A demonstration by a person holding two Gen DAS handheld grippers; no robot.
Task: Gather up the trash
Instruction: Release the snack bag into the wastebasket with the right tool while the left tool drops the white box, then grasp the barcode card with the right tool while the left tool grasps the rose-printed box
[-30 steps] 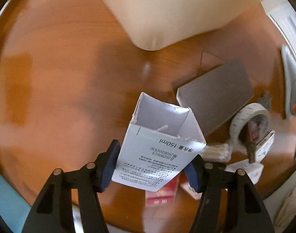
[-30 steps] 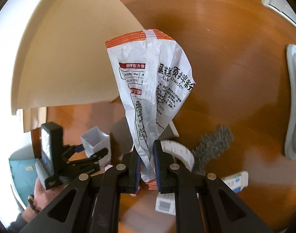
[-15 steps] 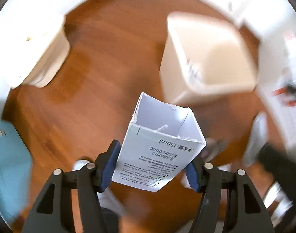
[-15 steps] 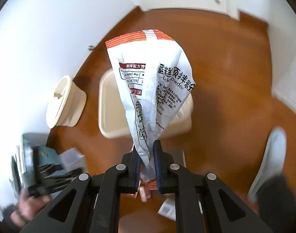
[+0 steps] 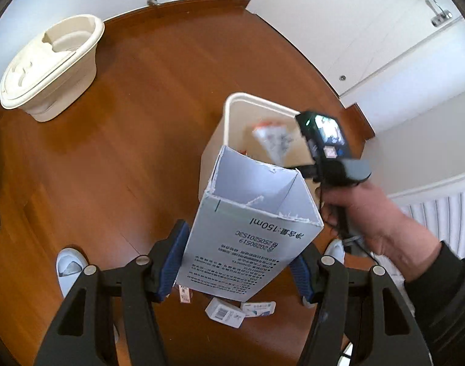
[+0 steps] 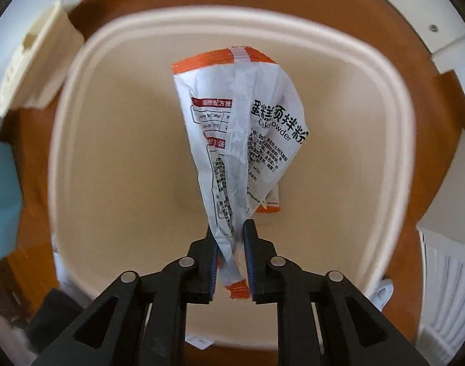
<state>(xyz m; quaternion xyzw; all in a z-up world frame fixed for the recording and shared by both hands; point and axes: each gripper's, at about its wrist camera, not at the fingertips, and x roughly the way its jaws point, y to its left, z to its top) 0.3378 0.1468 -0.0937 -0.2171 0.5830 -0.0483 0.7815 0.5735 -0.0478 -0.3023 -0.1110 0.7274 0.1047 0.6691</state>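
Observation:
My left gripper point(image 5: 237, 262) is shut on an open white carton point(image 5: 247, 231) printed "150ml", held high above the wooden floor, short of the cream trash bin point(image 5: 232, 113). My right gripper point(image 6: 230, 235) is shut on a crumpled white and orange cake powder bag point(image 6: 238, 122) and holds it straight over the bin's opening point(image 6: 80, 122). In the left wrist view the right gripper point(image 5: 296, 166) and the bag point(image 5: 273, 140) hang over the bin. An orange packet point(image 6: 270, 204) lies on the bin's bottom.
A cream lidded container point(image 5: 49, 64) stands at the far left by the wall. Small boxes point(image 5: 224, 312) and packets point(image 5: 258, 308) lie on the floor below my left gripper. White shoes point(image 5: 69, 267) stand nearby. A radiator point(image 6: 445, 289) is at the right.
Both grippers have risen from near the floor. The right one has carried the bag up and over the bin's opening. The left one has lifted the carton and now faces the bin.

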